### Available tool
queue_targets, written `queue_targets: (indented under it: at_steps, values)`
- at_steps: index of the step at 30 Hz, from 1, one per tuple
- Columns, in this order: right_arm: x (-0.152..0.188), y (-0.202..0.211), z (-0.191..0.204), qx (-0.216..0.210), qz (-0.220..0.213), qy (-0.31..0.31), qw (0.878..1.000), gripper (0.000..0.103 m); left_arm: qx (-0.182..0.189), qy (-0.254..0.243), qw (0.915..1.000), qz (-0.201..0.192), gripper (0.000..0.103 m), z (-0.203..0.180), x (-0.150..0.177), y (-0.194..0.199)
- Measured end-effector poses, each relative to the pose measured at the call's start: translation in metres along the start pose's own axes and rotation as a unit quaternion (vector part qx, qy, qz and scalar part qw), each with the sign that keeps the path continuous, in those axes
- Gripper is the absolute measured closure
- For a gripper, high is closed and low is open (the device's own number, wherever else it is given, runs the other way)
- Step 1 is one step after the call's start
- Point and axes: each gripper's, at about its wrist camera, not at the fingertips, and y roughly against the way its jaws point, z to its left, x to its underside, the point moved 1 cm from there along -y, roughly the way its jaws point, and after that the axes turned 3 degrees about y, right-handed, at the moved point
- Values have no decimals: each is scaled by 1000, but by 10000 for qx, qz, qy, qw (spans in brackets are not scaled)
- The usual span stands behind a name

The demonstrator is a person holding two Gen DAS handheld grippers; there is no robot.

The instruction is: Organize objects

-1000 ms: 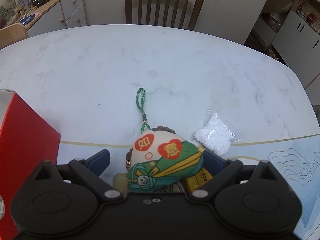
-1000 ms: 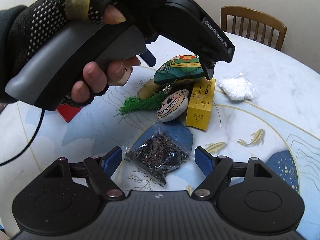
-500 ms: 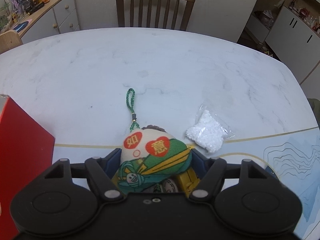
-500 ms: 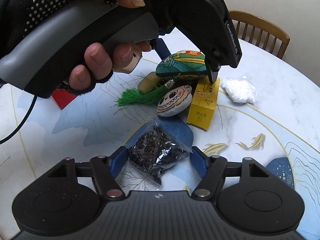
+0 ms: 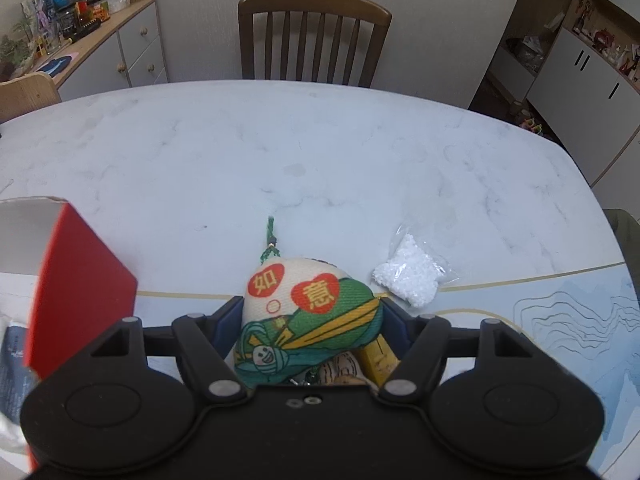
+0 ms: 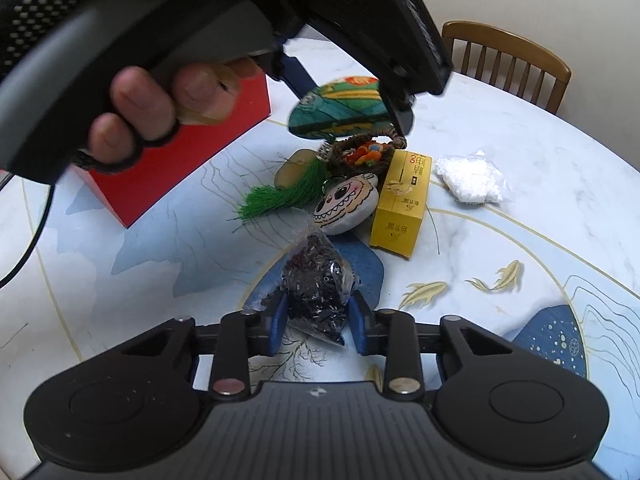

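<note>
From the left wrist camera, the left claw (image 5: 311,316) has its blue pads closed against both flanks of a stuffed cloth charm printed in green, yellow and cream with two red hearts (image 5: 308,320); the charm's long axis runs across the jaws, its green braided cord (image 5: 269,240) pointing away toward the wooden chair (image 5: 314,36). A red cardboard box (image 5: 76,292) stands left of the charm, a clear bag of white beads (image 5: 408,278) to its right on the marble counter (image 5: 280,168). From the right wrist camera, the right claw (image 6: 318,320) is pinched narrowly on a clear bag of dark beads (image 6: 318,280), its point tipped away toward the charm (image 6: 344,108), which hangs above the counter (image 6: 520,184). A gloved hand (image 6: 132,92) grips the left tool's handle from above. Only this view shows the charm's green tassel (image 6: 280,194), a round grinning-face plush (image 6: 346,204) and a yellow carton (image 6: 402,204) beneath it.
</note>
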Motion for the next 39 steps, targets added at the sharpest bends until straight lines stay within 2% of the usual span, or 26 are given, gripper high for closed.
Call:
queue_targets:
  at_steps: [4,12,20,30,39]
  values:
    - [0,4,2,35,-46,-145,9999,77,-16,-212,9997,-88,33,-1,3,20]
    - [1,23,-2,160,-166,-407,9989,83,194,-327,9992,-152,33,6,11,56]
    - [-2,45,-2,255,-375,-826,9955,85,373,-445,9978,-331,33,17,13,91]
    - [-35,84,9,111,-766,-1309,9884,85,620,-282,9970,-355,33,58,9,130]
    - [-75,100,42,32,-1038,-1248,9867,85,635,-238,9965,-497,33,103,-2,164]
